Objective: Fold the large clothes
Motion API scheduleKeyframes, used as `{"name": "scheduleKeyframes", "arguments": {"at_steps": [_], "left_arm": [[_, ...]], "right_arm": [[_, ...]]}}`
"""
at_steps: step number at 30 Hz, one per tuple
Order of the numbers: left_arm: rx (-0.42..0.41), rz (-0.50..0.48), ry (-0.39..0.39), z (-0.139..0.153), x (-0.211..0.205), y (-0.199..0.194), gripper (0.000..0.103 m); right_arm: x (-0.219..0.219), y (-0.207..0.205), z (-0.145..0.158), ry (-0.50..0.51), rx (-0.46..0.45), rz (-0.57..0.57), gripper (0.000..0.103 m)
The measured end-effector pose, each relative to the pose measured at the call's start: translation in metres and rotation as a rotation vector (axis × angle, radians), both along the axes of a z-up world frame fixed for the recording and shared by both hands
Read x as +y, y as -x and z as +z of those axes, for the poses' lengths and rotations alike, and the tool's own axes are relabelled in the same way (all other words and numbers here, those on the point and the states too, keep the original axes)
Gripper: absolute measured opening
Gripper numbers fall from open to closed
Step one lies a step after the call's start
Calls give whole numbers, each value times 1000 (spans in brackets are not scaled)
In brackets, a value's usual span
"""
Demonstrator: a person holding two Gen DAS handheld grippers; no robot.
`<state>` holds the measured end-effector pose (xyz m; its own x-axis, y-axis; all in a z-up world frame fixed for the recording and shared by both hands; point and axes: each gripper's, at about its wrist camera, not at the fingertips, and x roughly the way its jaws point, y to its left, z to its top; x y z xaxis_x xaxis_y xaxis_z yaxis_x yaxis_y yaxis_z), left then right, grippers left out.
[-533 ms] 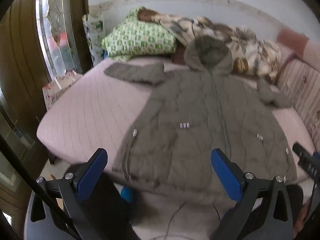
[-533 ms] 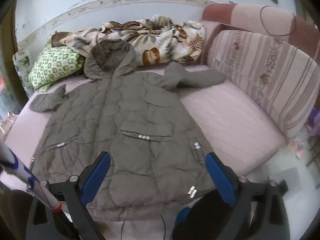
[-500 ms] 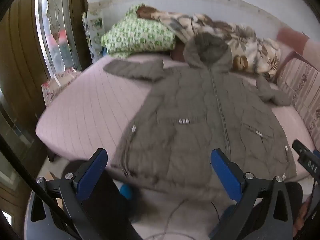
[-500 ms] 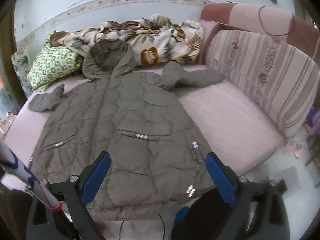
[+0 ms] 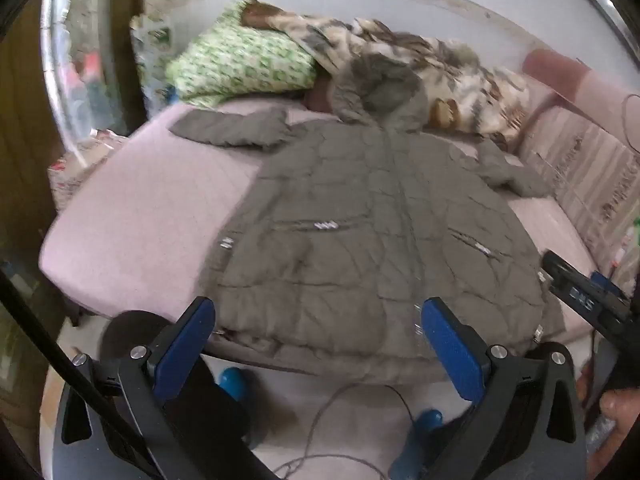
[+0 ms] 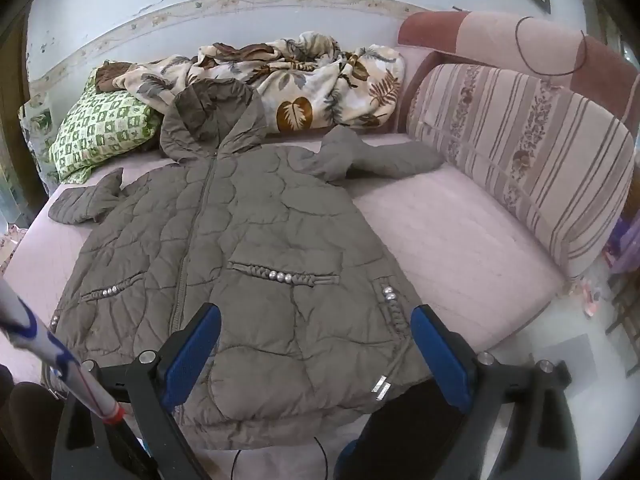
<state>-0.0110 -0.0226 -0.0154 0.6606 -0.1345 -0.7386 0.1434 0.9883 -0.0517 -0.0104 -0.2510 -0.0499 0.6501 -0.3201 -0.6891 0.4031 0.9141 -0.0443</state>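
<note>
Pink sofa bed (image 6: 460, 220) carries the grey quilted coat (image 6: 240, 248) spread flat, zipped, sleeves out, hem overhanging the near edge; no fold made yet. Left hand-held gripper (image 5: 320, 344) and right hand-held gripper (image 6: 316, 344) hover wide, empty.

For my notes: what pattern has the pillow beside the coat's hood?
Green and white checks on the pillow, clearest in the right wrist view.

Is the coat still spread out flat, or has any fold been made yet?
Spread flat, unfolded. The coat lies front up and zipped on the sofa bed, both sleeves out sideways, hood at the top, hem over the near edge.
</note>
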Motion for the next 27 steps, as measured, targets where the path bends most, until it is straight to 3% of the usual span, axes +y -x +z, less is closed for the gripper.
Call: {"name": "scheduleKeyframes", "arguments": {"at_steps": [3,11,19,20,27], "left_arm": [[-1,-4,-33,-1,-12,-4,103],[23,-8,-32,-28,-14,-17,103],[34,-33,-25,-27,-20,-28,103],[27,-33,-22,-39,-18,-19,103],[78,-43,-19,-45,-19,-23,103]], "right_arm": [[-4,-7,-7,-10,19,6,98],[-16,-16,-23,-37,58,-15,98],[-20,-25,-34,-46,87,-13,98],[-21,-26,-36,-49,91,-15,98],[-19,-29,-41,-54,100,-10,98]]}}
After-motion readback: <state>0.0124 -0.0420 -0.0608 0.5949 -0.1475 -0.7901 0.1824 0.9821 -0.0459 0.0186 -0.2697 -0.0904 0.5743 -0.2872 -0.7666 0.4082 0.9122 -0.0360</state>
